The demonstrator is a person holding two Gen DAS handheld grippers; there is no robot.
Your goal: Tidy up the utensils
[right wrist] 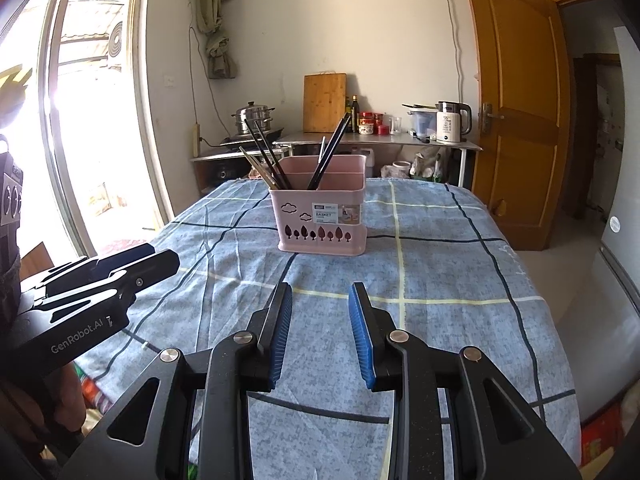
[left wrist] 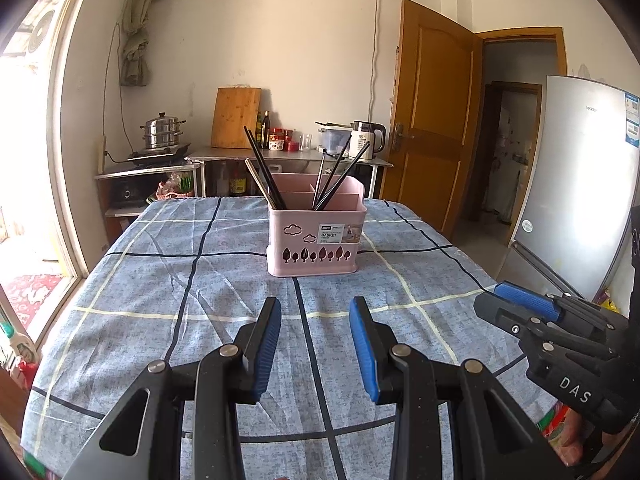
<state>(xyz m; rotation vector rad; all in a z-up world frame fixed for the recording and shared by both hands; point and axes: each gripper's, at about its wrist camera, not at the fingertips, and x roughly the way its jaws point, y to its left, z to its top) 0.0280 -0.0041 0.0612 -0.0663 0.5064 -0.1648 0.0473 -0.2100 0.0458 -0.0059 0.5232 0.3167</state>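
A pink utensil basket (left wrist: 316, 240) with compartments stands upright on the blue checked tablecloth (left wrist: 160, 300); it also shows in the right wrist view (right wrist: 320, 220). Several dark chopsticks (left wrist: 264, 172) lean in its left compartment and more chopsticks (left wrist: 336, 176) in its right one. They show in the right wrist view too (right wrist: 268, 160). My left gripper (left wrist: 316, 308) is open and empty, hovering over the cloth in front of the basket. My right gripper (right wrist: 320, 292) is open and empty, beside it to the right. Each gripper shows at the edge of the other's view.
A counter (left wrist: 280, 156) behind the table holds a kettle (left wrist: 366, 140), jars, bottles and a cutting board (left wrist: 236, 118). A steamer pot (left wrist: 162, 130) sits on a stove at the left. A fridge (left wrist: 580, 184) and wooden door (left wrist: 432, 120) stand at the right.
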